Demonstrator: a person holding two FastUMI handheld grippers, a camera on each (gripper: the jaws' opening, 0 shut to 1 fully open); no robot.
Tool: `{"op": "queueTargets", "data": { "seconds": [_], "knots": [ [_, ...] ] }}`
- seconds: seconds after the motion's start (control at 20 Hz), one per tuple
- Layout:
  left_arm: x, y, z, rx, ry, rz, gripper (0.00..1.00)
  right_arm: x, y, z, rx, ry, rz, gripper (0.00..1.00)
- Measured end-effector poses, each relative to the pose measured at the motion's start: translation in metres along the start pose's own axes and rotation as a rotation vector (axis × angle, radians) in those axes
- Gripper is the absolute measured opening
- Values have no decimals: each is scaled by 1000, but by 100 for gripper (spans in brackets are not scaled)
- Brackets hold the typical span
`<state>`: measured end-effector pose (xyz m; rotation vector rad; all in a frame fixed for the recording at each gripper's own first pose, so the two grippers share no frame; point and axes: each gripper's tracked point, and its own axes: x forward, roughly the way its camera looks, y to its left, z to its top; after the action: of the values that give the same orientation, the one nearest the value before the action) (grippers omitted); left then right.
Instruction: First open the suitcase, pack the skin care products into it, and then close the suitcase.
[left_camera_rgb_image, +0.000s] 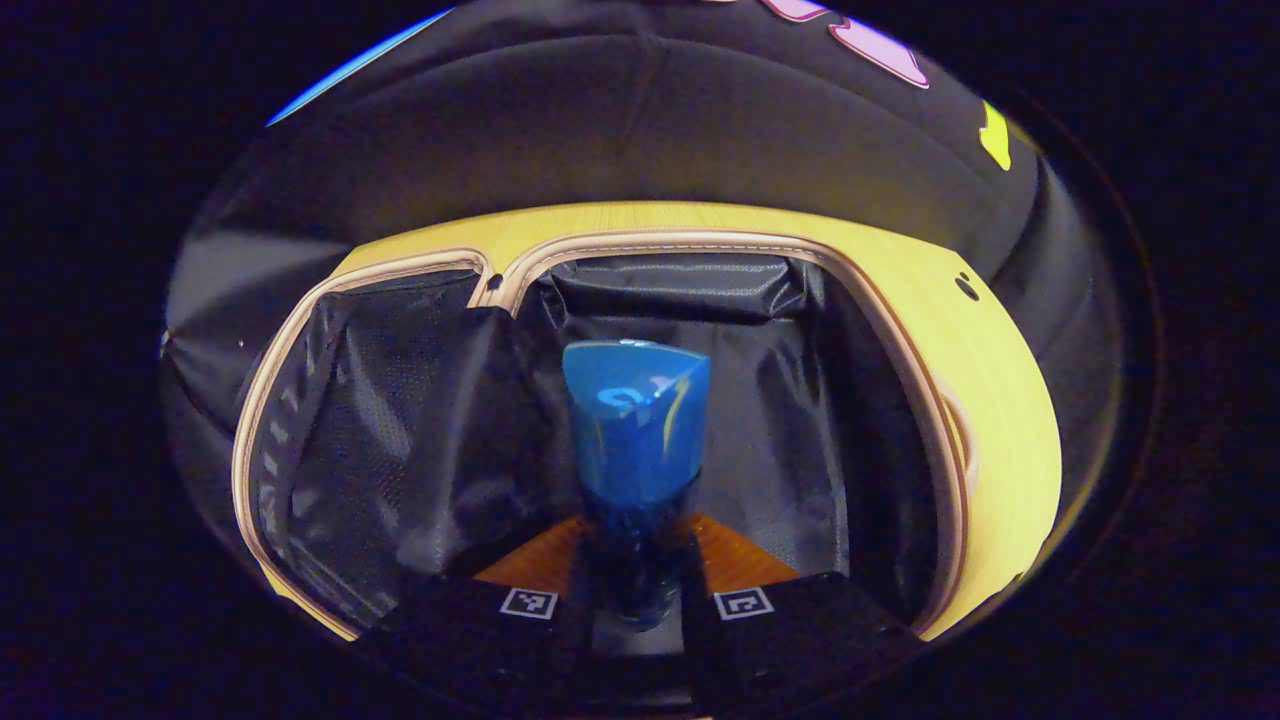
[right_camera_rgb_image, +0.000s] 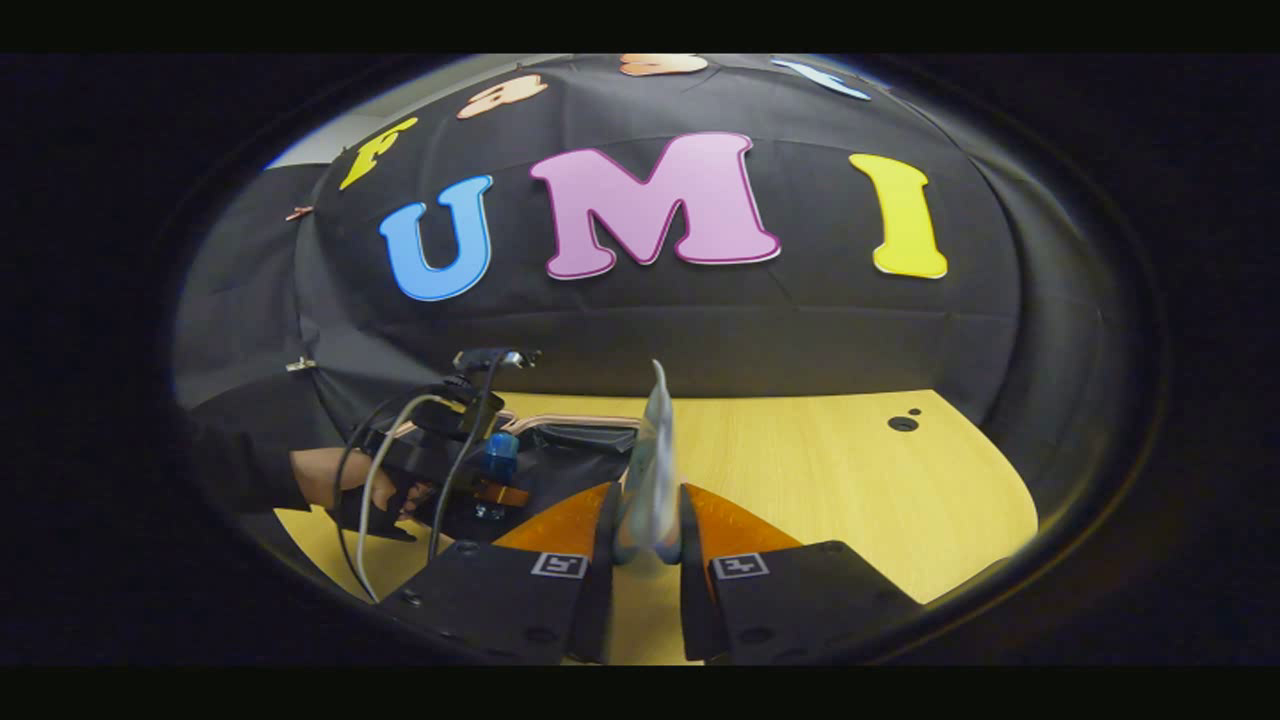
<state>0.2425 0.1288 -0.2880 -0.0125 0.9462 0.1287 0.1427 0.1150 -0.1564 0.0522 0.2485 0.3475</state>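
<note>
bottle (left_camera_rgb_image: 636, 440) between left hand-held gripper (left_camera_rgb_image: 636, 560) fingers

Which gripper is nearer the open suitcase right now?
Left. The left gripper holds a blue bottle right over the open suitcase. The right gripper, shut on a pale tube, sits off to the suitcase's side over the table.

Your booth is dim and warmly lit from above. In the left gripper view, glare streaks the blue bottle (left_camera_rgb_image: 636, 430) and the suitcase's (left_camera_rgb_image: 1000, 420) glossy black lining. Both fisheye views bend straight edges and darken toward the rim. Nearest objects look soft.
</note>
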Motion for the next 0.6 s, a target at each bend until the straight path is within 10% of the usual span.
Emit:
{"op": "queueTargets", "data": {
  "seconds": [0.25,0.35,0.5,0.6],
  "knots": [
    [1,0,4,4,51,36,44,-21,-26,18,-9,9,-75,22],
    [-9,-4,10,4,20,42,43,-25,-33,24,-5,21,-101,38],
    [-47,-15,46,-59,-186,-36,53,-20,-24,39,-25,25,-95,22],
    [-86,-7,65,-80,-322,-35,94,-11,-9,45,-54,37,-68,38]
  ]
}}
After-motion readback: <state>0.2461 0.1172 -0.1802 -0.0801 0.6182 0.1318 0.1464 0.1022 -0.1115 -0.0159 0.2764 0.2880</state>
